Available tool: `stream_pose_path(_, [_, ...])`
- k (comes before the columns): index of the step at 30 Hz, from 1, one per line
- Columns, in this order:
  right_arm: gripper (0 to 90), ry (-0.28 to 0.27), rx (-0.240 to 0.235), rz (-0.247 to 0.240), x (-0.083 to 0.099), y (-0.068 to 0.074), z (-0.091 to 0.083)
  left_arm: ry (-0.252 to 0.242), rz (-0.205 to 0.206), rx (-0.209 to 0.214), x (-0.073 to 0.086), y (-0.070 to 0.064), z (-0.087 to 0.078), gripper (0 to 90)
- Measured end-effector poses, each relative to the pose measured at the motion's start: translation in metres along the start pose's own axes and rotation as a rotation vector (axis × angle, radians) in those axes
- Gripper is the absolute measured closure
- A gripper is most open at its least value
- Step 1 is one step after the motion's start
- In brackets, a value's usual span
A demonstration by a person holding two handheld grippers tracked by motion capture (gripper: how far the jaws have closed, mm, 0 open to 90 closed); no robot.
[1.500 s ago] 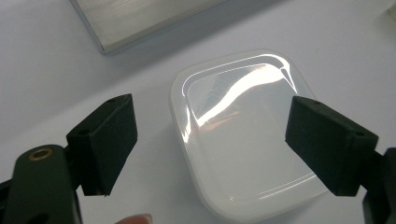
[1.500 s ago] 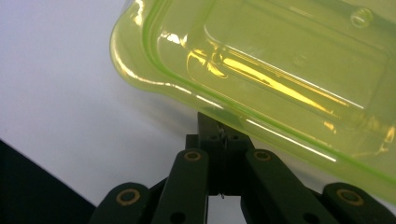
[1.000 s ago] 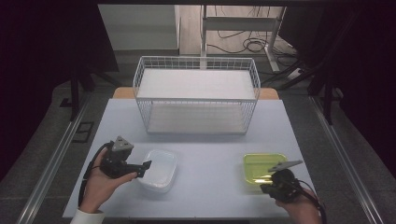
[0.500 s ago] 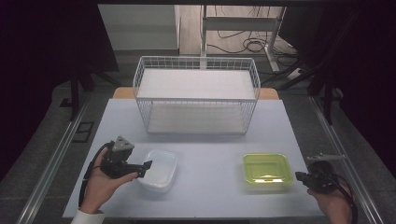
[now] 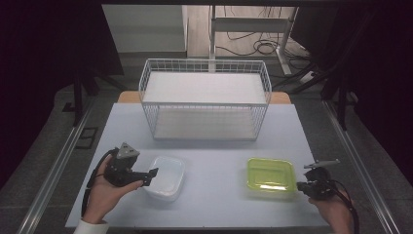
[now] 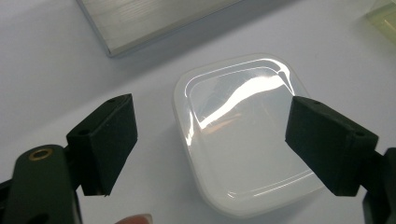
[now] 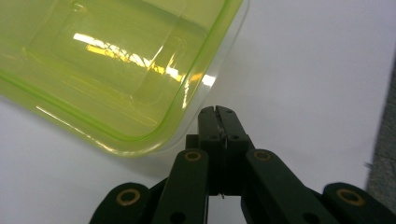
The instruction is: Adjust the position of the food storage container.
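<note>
A clear white plastic container (image 5: 165,177) (image 6: 243,144) lies upside down on the table at the near left. My left gripper (image 5: 147,178) (image 6: 212,144) hovers over it, open, with one jaw on each side and nothing gripped. At the near right sits a yellow-green container (image 5: 271,175) (image 7: 112,70). My right gripper (image 5: 302,185) (image 7: 217,111) is shut with nothing in it, just off that container's right edge.
A white wire basket (image 5: 204,100) stands at the back middle of the pale table (image 5: 214,146). Bare tabletop lies between the two containers. The table's right edge (image 7: 387,140) is near my right gripper.
My right gripper has pulled back from over the yellow-green container to its right edge and lower on the table. The left gripper has stayed in place.
</note>
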State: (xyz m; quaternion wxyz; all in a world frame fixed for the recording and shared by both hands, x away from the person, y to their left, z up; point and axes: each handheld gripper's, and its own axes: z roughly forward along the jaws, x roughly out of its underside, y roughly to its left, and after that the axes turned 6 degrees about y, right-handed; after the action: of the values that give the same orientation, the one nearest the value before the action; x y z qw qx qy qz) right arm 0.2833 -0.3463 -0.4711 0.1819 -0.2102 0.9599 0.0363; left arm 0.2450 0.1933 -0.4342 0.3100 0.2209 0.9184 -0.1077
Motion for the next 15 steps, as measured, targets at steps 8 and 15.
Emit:
stream_pose_path(8, [89.2, -0.019, -0.016, -0.035, -0.010, 0.012, 0.008, 0.009, 0.008, -0.002, 0.001, 0.000, 0.000, 16.6])
stream_pose_path(15, [89.1, -0.040, -0.019, -0.081, -0.026, 0.027, 0.016, 0.005, 0.003, 0.003, 0.001, -0.002, 0.002, 16.6])
